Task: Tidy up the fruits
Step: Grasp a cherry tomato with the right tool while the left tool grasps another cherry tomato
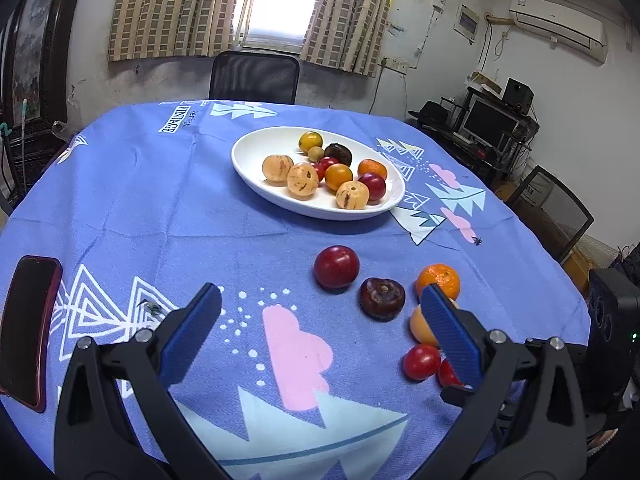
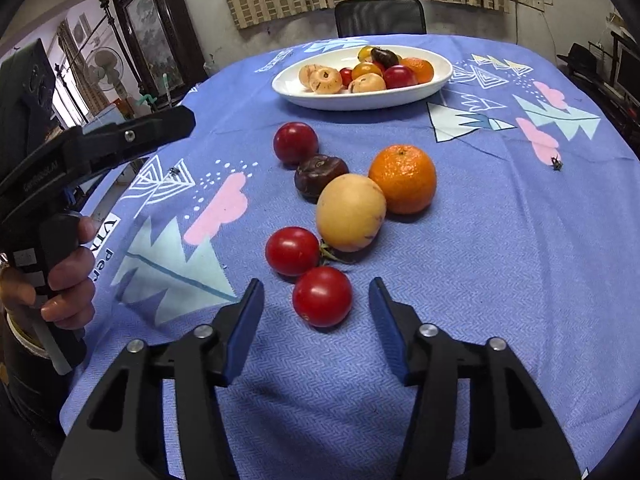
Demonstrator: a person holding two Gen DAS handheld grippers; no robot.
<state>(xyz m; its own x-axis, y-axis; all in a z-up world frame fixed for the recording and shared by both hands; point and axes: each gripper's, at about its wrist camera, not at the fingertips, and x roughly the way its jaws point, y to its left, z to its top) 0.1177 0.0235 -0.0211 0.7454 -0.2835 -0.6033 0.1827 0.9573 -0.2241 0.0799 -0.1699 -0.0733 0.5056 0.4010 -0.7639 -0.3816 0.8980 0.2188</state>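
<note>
A white oval plate (image 1: 252, 152) (image 2: 436, 80) holding several fruits sits far on the blue tablecloth. Loose fruits lie nearer: a red plum (image 1: 336, 267) (image 2: 295, 143), a dark brown fruit (image 1: 382, 298) (image 2: 320, 176), an orange (image 1: 439, 280) (image 2: 403, 179), a yellow fruit (image 1: 420, 326) (image 2: 351, 212) and two red tomatoes (image 1: 421, 361) (image 2: 292, 251) (image 2: 322, 296). My right gripper (image 2: 316, 292) is open, its fingers flanking the nearest tomato without touching it. My left gripper (image 1: 318, 298) is open and empty over the cloth, left of the loose fruits.
A dark phone (image 1: 28, 328) lies near the table's left edge. A black chair (image 1: 254, 76) stands behind the far side. A hand (image 2: 68, 272) holds the left gripper's handle at the left of the right wrist view. A desk with a monitor (image 1: 490, 122) stands far right.
</note>
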